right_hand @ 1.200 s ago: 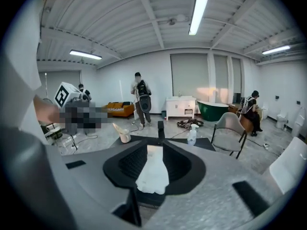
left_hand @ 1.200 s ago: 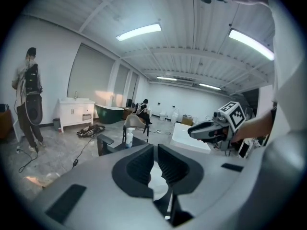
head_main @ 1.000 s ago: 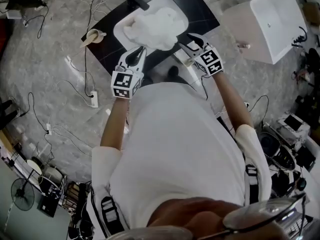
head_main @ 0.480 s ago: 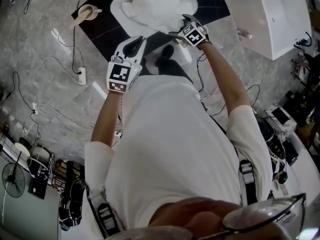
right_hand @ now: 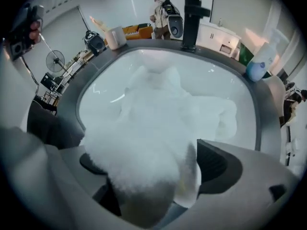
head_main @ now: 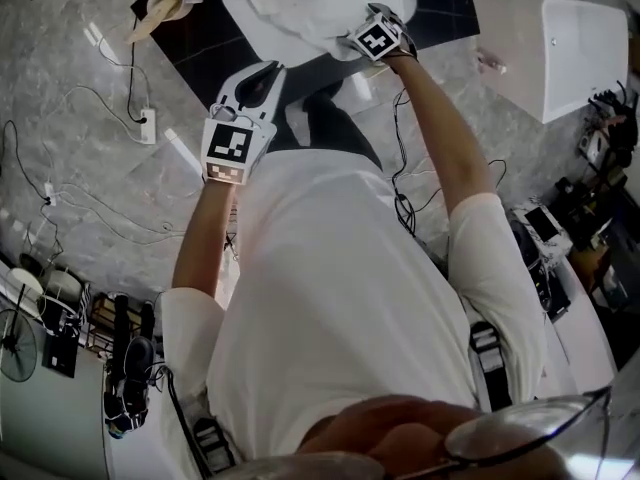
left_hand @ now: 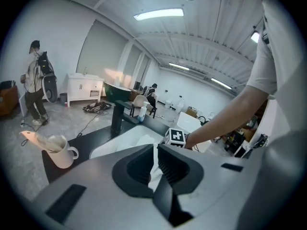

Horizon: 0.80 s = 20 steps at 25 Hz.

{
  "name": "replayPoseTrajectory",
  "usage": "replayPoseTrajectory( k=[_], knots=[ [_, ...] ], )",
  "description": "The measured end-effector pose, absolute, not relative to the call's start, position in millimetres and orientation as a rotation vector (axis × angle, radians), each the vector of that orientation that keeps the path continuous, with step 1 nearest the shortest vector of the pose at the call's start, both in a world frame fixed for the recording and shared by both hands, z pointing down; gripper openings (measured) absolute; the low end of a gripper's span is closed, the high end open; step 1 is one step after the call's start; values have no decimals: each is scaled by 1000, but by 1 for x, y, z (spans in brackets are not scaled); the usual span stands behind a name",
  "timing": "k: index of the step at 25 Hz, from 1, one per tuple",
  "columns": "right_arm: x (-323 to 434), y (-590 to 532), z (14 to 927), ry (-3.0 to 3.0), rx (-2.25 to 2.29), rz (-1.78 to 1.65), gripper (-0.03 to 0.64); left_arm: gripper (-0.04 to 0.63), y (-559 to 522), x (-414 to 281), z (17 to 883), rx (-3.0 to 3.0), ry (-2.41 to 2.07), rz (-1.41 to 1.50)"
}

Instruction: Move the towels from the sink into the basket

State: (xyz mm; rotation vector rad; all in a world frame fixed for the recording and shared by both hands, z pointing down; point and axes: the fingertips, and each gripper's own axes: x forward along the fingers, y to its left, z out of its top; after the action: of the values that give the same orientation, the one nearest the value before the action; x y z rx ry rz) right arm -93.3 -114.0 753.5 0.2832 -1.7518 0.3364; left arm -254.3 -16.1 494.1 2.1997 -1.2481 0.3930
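The right tongs (right_hand: 151,170) point steeply down into the sink (right_hand: 96,97). Their jaws have just been opening and now stand wide apart. A thick fold of the white towels (right_hand: 158,109) bulges up between them. It covers the left jaw, and its edge lies right against the right pad. The towels are only between the jaws, not clamped. The rest of the pile spreads beyond the tips across the basin, towards the black faucet (right_hand: 193,13) at the far rim. A bottle (right_hand: 261,65) stands to the right of these tongs on the sink's edge.

The left tongs (left_hand: 155,152) hang to the left of the right tongs, short of the sink, above the near edge of the black desk (head_main: 200,43). Their jaws are all but closed, with only a thin slit between the pads, and they hold nothing. A white mug (left_hand: 60,150) stands on the desk, ahead of them and to their left.
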Motion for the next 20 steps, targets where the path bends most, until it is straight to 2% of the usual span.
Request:
replayPoseTrajectory(
  k=[3,8,10,14,20],
  knots=[
    [-106,-111,777,-1666,207,387,481,31,-23,-262,504,2173,-1230,407],
    [-105,-103,789,-1557,193,499,209,31,-29,-267,517,2174,-1217,412],
    [-100,-107,778,-1558,211,469,148,30,-29,-264,514,2187,-1206,417],
    [-97,-109,742,-1628,257,463,112,31,-30,-259,503,2216,-1190,422],
    [-107,-119,672,-1830,388,392,106,30,-29,-252,498,2263,-1232,406]
  ],
)
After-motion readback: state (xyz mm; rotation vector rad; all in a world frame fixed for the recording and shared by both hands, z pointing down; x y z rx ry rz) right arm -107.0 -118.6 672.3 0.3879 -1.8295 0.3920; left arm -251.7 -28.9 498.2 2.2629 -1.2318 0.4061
